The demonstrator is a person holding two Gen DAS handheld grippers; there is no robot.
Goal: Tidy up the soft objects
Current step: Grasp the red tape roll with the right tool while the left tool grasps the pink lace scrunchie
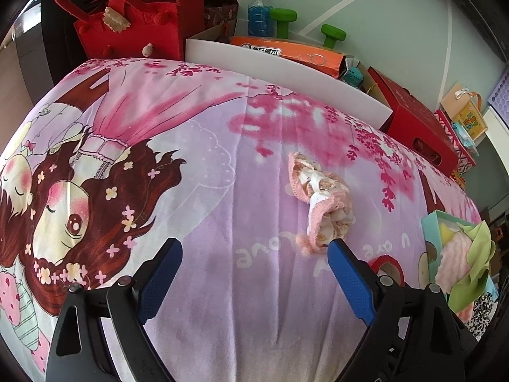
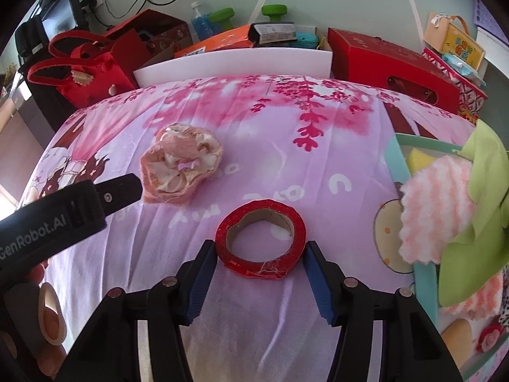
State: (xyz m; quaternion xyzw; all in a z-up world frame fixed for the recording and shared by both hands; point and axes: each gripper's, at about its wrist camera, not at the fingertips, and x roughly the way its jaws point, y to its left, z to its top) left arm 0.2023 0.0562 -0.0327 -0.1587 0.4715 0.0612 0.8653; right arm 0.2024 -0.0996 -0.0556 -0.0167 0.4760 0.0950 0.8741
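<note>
A crumpled pink-and-cream cloth [image 1: 321,203] lies on a pink cartoon-print blanket [image 1: 222,165], near the middle of the surface it covers. The left tongs [image 1: 254,254] stand released, jaws wide apart, the far jaw's tip just beside the cloth's near end. The right tongs [image 2: 259,254] straddle a red tape roll [image 2: 261,238] lying flat toward the near edge; their blue pads sit at the roll's two sides, not visibly pressing it. At the right edge, a pale teal box [image 2: 394,165] holds a fluffy pink-and-white striped cloth [image 2: 435,203], a light green cloth [image 2: 483,191] spilling over its rim, and something yellow [image 2: 420,159] behind them. Along the far edge stand a white open box [image 2: 235,60] with an orange carton [image 2: 219,43] in it, a red felt bag [image 2: 92,73], a red carton [image 2: 391,60], a bottle of blue liquid [image 2: 200,22] and green dumbbells [image 2: 273,12].
</note>
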